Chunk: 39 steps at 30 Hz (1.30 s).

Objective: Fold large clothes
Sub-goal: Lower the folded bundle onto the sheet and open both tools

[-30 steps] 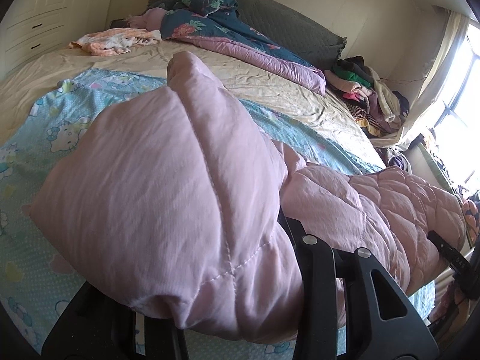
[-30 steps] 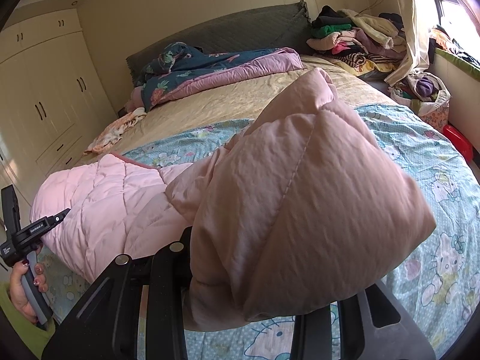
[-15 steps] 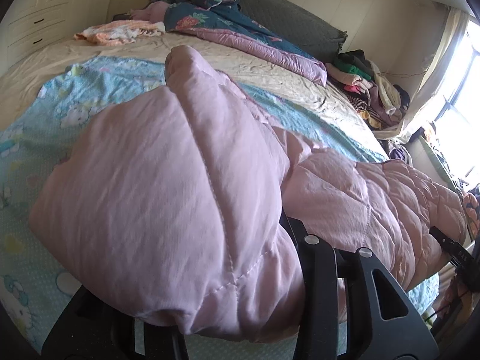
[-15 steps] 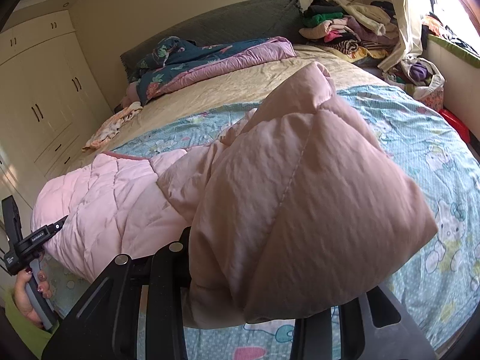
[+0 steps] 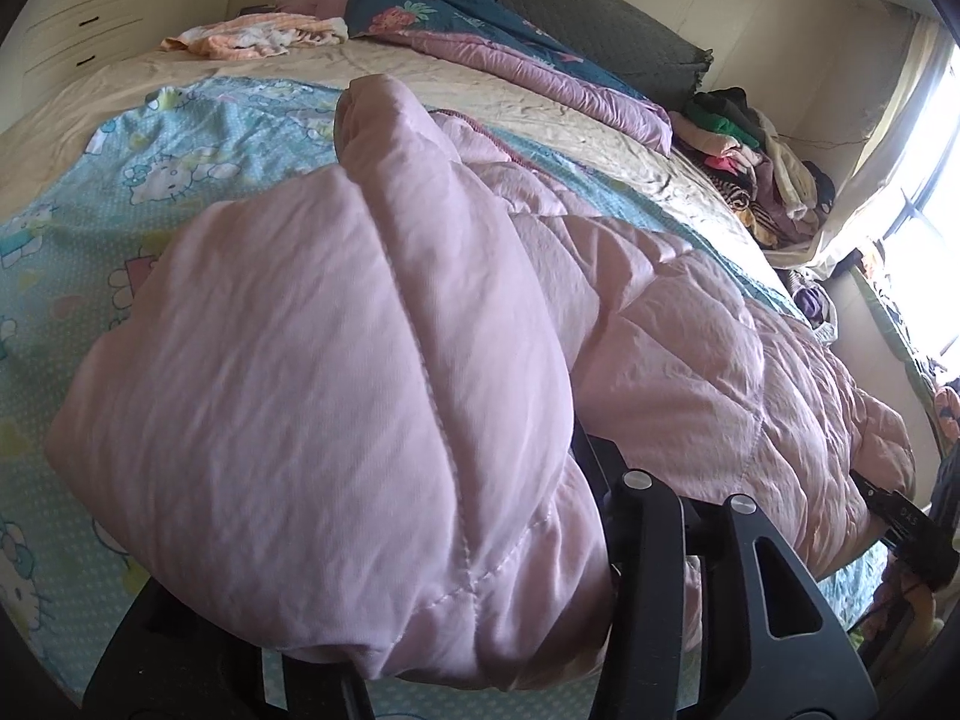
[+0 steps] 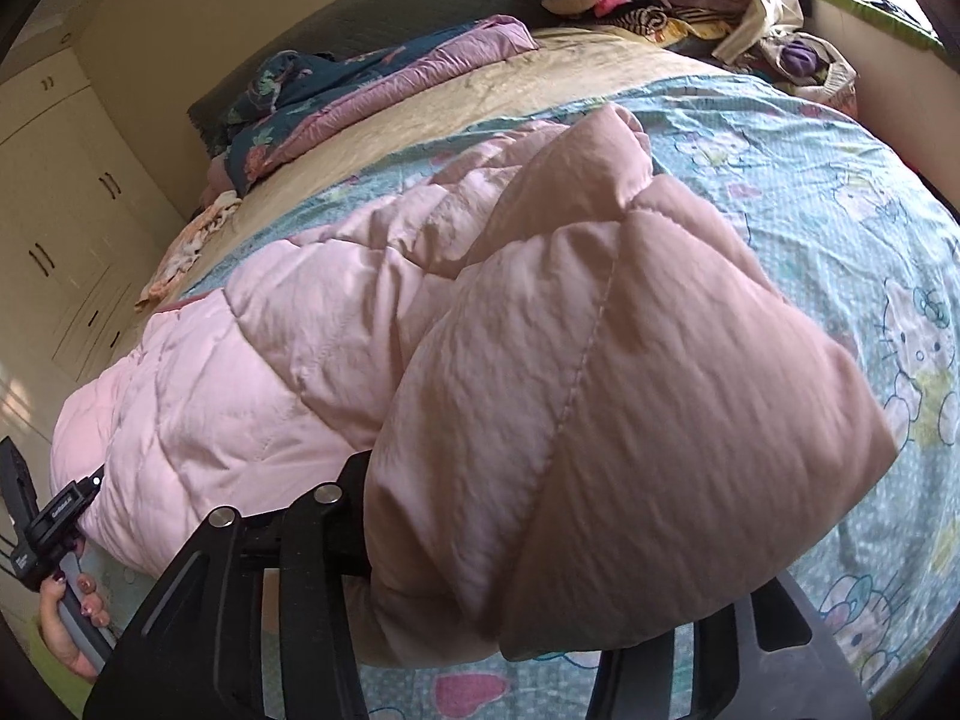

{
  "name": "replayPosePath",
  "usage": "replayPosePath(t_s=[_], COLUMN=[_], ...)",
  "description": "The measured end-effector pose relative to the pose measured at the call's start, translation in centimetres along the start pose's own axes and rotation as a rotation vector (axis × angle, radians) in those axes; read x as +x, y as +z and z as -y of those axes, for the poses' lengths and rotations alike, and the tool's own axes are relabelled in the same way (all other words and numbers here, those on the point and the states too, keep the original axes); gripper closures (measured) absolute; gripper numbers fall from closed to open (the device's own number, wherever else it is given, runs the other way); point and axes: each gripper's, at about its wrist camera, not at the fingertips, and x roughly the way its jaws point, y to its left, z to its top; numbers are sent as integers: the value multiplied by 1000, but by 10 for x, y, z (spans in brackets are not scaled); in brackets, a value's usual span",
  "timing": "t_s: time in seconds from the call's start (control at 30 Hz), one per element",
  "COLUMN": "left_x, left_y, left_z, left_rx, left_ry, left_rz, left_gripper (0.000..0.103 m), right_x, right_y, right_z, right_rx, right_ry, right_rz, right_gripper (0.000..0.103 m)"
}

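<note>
A large pink quilted padded garment (image 5: 690,348) lies across the near part of the bed; it also shows in the right wrist view (image 6: 288,348). My left gripper (image 5: 456,618) is shut on one corner of the garment (image 5: 312,396), which bulges over the fingers and hides their tips. My right gripper (image 6: 480,618) is shut on the opposite corner (image 6: 630,408), which drapes over its fingers in the same way. Both held corners are raised a little above the blue cartoon-print sheet (image 5: 120,192). The left gripper's handle and the hand holding it (image 6: 66,618) show at the lower left of the right wrist view.
A dark floral duvet with purple lining (image 5: 480,42) lies by the grey headboard. A small orange-and-white cloth (image 5: 252,39) lies on the beige sheet. A heap of clothes (image 5: 762,168) sits at the bed's far right corner by the window. White wardrobes (image 6: 66,228) stand on the left.
Both grippers have moved forward over the bed with the held corners, carrying them toward the headboard end. The pink garment has folded further onto itself.
</note>
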Motion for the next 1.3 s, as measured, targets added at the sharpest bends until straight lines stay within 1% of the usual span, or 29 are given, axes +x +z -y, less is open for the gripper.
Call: replayPosePath(t_s=[0.1,0.2,0.23,0.27,0.37,0.53,0.6,0.73,0.77,0.83,0.9,0.97,1.13,1.3], left_x=[1,2,2,2,0,-10,-17,-37,-43,-55,-67,-81,-113,-134], left_y=[-2,-4,-5,-5,-8,-13,-15,-20,-21,-22,-23,-22,-19,-24], left_z=[0,-4,-7,-8,-12,-14,-15,-15,-15,-13,-12,-8,2,14], left_rx=[5,-13,-24,-31,-46,-58,-52,-30,-23,-8,5,32,72,103], left_ry=[1,-9,-16,-21,-25,-29,-21,0,9,19,32,53,54,44], left_rz=[-5,-17,-18,-20,-19,-19,-16,4,12,27,50,91,157,193], left_gripper=[62,58,58,57,52,39,30,21,17,15,10,10,9,9], right_x=[5,4,2,0,-10,-27,-34,-55,-59,-72,-82,-95,-123,-155], right_y=[-2,-5,-7,-10,-15,-25,-30,-36,-36,-38,-38,-41,-48,-57], right_z=[12,24,28,30,32,37,38,35,36,33,28,22,5,-23], right_rx=[76,142,161,165,167,161,155,119,111,91,71,49,-2,-92], right_ry=[23,40,35,34,31,23,15,-4,-5,-11,-13,-11,-4,3], right_rz=[-23,-38,-38,-35,-21,9,21,65,76,103,123,147,201,271], right_gripper=[43,26,18,14,9,6,6,5,5,4,4,4,4,4])
